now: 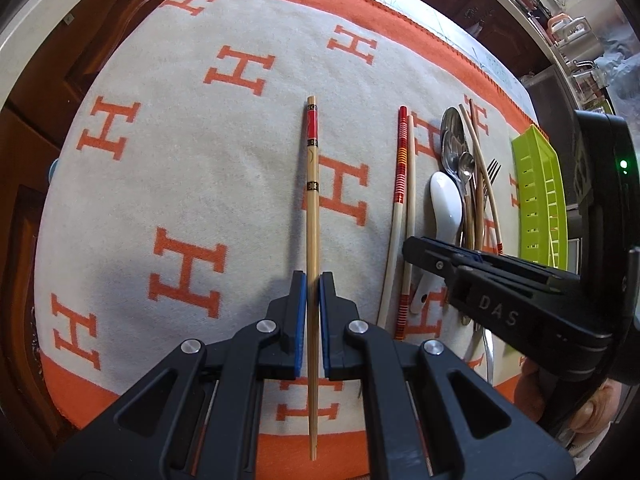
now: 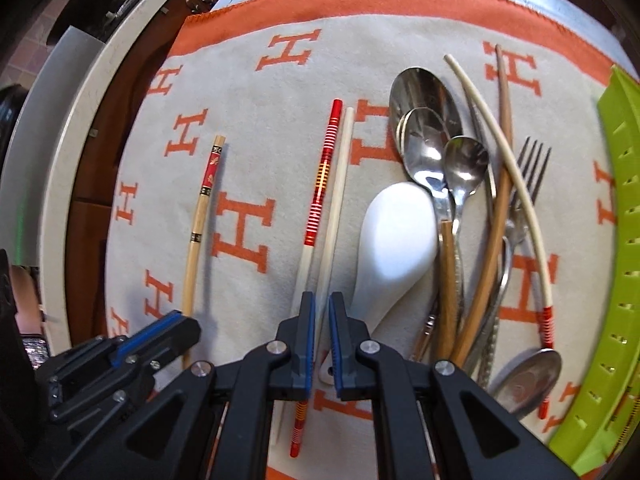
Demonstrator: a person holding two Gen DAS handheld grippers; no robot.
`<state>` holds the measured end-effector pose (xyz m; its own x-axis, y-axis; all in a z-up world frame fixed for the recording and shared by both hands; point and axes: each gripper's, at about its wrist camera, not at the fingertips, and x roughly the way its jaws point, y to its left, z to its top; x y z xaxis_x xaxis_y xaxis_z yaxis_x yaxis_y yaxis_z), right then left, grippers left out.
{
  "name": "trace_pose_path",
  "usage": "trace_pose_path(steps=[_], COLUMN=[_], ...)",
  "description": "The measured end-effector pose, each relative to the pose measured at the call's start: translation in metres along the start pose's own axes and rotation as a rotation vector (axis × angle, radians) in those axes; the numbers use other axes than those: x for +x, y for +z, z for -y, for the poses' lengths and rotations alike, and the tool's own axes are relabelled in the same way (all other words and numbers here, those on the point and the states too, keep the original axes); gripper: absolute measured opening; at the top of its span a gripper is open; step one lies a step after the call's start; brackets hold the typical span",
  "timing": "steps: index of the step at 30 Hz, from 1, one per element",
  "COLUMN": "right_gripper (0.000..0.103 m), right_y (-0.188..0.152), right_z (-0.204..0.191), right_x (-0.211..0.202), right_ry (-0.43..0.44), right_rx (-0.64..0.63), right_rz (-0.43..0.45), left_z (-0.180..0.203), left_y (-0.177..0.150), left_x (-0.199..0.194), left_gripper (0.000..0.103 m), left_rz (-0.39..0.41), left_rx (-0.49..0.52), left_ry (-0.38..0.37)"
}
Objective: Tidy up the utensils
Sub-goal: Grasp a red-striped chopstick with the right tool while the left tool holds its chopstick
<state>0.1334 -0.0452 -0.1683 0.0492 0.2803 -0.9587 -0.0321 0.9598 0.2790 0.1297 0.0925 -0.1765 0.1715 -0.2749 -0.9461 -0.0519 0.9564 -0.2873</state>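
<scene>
1. 1 bamboo chopstick with a red and black band [image 1: 312,216] is pinched between the pads of the left gripper [image 1: 313,300], over the cream blanket with orange H letters [image 1: 192,184].
2. The right gripper [image 2: 321,320] is pressed together on 2 chopsticks: a red-striped chopstick [image 2: 320,184] and a plain pale chopstick [image 2: 338,184].
3. A heap is left to sort: the white ceramic soup spoon [image 2: 396,232], shiny metal spoons [image 2: 428,128], a metal fork [image 2: 530,168] and more sticks.
4. The lime green plastic tray with slots [image 2: 616,216] is seen beside the heap. Most of the job looks undone.
</scene>
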Motion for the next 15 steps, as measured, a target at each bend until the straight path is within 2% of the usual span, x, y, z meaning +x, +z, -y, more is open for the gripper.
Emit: trace_pose_path(steps=[4,11,15], right_gripper=[0.007,0.011,0.007], right_y=[0.001,-0.006,-0.009], right_z=[-0.004,-0.039,-0.036], right_x=[0.003,0.01,0.008], right_ry=[-0.046,-0.233,-0.222], right_rx=[-0.009,-0.126,-0.13], right_rz=[-0.002,0.062,0.101], left_z=[0.0,-0.002,0.003], left_y=[0.001,-0.002,-0.006], left_x=[0.0,-0.004,-0.011], left_gripper=[0.004,0.004,0.004], left_rz=[0.0,0.002,0.009], left_rx=[-0.002,-0.012,0.002], left_ry=[-0.003,0.004,-0.006])
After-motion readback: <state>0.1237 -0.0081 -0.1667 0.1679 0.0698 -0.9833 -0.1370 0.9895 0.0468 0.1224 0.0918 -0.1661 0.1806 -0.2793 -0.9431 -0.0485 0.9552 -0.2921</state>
